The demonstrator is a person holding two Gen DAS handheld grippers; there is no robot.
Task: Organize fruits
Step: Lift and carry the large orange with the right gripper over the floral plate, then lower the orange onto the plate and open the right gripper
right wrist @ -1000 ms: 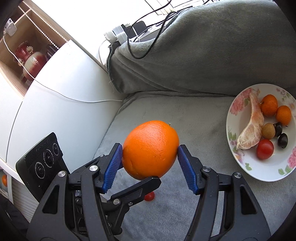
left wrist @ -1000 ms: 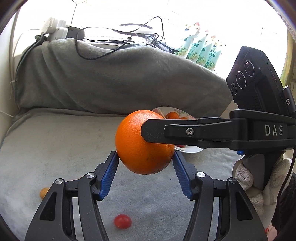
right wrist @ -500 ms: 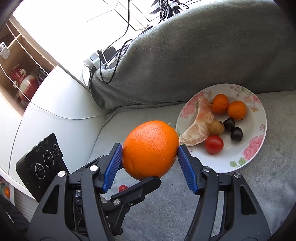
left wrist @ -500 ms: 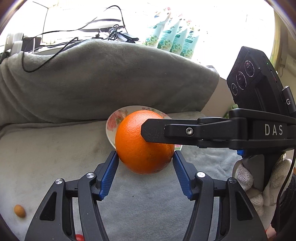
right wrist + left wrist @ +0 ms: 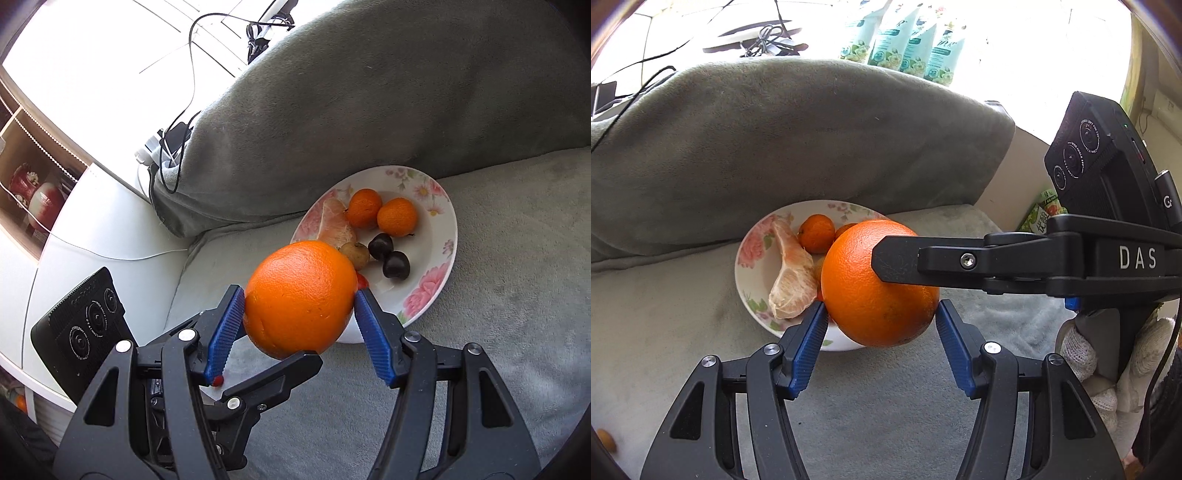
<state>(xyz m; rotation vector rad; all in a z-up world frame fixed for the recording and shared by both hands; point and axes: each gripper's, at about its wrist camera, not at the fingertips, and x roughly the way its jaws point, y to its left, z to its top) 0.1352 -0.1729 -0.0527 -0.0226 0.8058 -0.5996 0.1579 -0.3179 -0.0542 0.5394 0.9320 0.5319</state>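
Observation:
A large orange (image 5: pixel 879 288) (image 5: pixel 299 299) hangs in the air, gripped from two sides at once. My left gripper (image 5: pixel 880 310) is shut on it with its blue pads at the fruit's lower flanks. My right gripper (image 5: pixel 299 295) is shut on the same orange, and one of its black fingers (image 5: pixel 923 258) crosses the fruit's upper right. The orange hovers over the near edge of a floral plate (image 5: pixel 746 266) (image 5: pixel 443 236). On the plate lie a peeled citrus segment (image 5: pixel 790 280), two mandarins (image 5: pixel 397 216), two dark cherries (image 5: pixel 395 264) and a small brown fruit (image 5: pixel 356 254).
A rolled grey blanket (image 5: pixel 794 147) rises right behind the plate. A small orange fruit (image 5: pixel 605 437) and a red cherry tomato (image 5: pixel 218 380) lie loose on the grey cover. Cables and a power strip (image 5: pixel 155 151) sit by a white cabinet (image 5: pixel 92 229). A gloved hand (image 5: pixel 1086 354) holds the right gripper.
Both grippers have carried the orange sideways together to the plate, which now lies just under and behind the fruit. The grip on the orange is unchanged.

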